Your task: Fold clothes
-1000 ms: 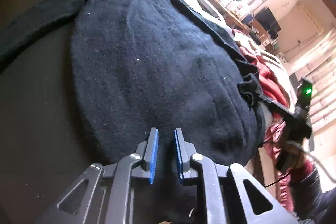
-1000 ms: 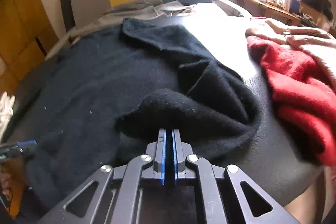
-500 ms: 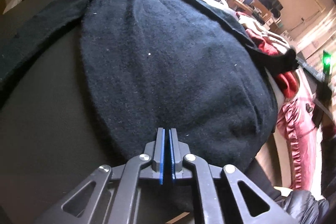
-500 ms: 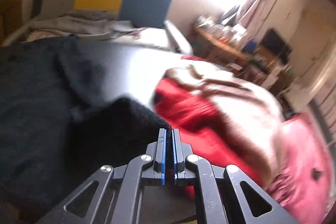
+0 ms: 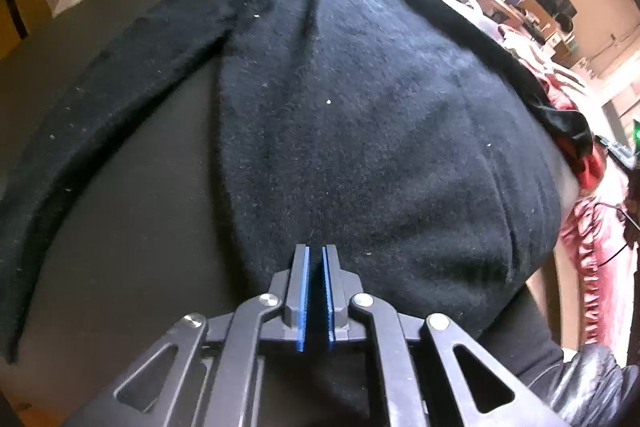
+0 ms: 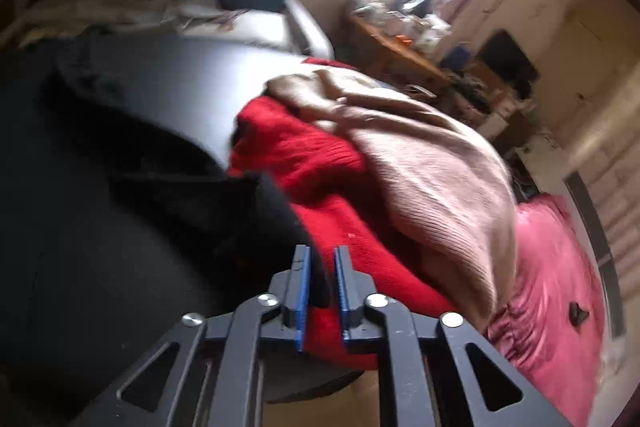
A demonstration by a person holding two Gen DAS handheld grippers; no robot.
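The black knitted sweater (image 5: 360,131) lies spread flat on the dark round table (image 5: 132,227); the left gripper (image 5: 316,293) clamps its near hem. The right gripper (image 6: 320,291), jaws slightly parted, has black fabric between them beside a red knitted garment (image 6: 304,155)

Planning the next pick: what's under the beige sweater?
A red sweater sticks out from under the beige sweater, its near end by the right tongs. Anything deeper in the pile is covered.

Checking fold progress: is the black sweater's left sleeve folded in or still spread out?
Spread out. The sleeve lies extended on the table, apart from the black sweater body.
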